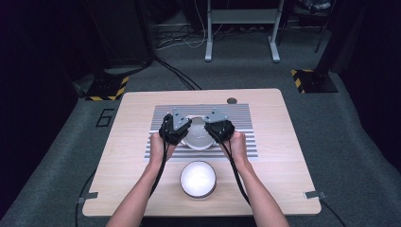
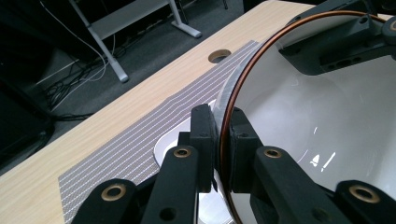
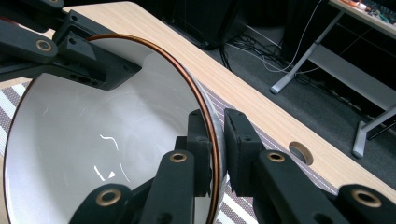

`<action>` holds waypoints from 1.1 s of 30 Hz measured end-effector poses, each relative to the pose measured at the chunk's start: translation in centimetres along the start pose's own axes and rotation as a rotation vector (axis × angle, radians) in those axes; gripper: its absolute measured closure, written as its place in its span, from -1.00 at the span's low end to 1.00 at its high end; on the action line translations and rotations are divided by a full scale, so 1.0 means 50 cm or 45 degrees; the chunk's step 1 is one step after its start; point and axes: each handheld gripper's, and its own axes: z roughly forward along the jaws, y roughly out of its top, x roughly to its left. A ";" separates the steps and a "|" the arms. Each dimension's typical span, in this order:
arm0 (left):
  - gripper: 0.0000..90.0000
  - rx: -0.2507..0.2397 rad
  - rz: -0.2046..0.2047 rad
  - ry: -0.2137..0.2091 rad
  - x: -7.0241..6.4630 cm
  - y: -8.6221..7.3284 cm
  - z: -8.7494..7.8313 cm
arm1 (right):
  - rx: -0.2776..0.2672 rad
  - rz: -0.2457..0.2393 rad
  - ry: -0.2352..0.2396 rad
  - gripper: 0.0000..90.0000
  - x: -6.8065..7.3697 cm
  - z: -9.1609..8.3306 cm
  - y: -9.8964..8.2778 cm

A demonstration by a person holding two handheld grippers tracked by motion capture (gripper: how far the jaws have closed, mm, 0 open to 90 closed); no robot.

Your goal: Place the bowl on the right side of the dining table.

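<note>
Pale wood-grain worktop (image 1: 283,156), rectangular with rounded corners and a round cable hole near the far edge, matte and flat. Across its middle, a grey-and-white striped mat (image 1: 246,118), thin, woven-looking, lying flat. Above the mat, a white bowl (image 1: 197,139), glossy and ceramic-looking, round and deep-walled, edged with a thin copper-coloured rim line; tilted in both gripper views, with a pale patch of its shape on the mat beneath, so judged lifted or tipped rather than seated. Nearer the person, apart from the mat, a second white bowl (image 1: 198,178), upright, brightly lit inside, with a darker band round its outside. On the held bowl's left rim, the left claw (image 2: 218,140), closed down to the thickness of the wall, one black pad inside and one outside; on the opposite rim, the right claw (image 3: 215,149), clamped in the same manner. For a sound carry: both grips kept level and opposite across the rim, both hands moved together at one pace, no twisting against each other, since a smooth glazed wall under hard plastic pads seems prone to slipping; lowering straight down, rim horizontal, before any release.
</note>
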 end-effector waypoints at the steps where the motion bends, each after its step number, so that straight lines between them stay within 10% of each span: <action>1: 0.86 0.003 -0.006 -0.004 0.002 0.000 0.002 | 0.002 0.000 0.002 0.81 -0.001 0.002 0.001; 33: 0.85 0.126 -0.053 -0.027 0.058 -0.020 0.116 | 0.095 0.089 0.044 0.80 -0.034 0.125 -0.015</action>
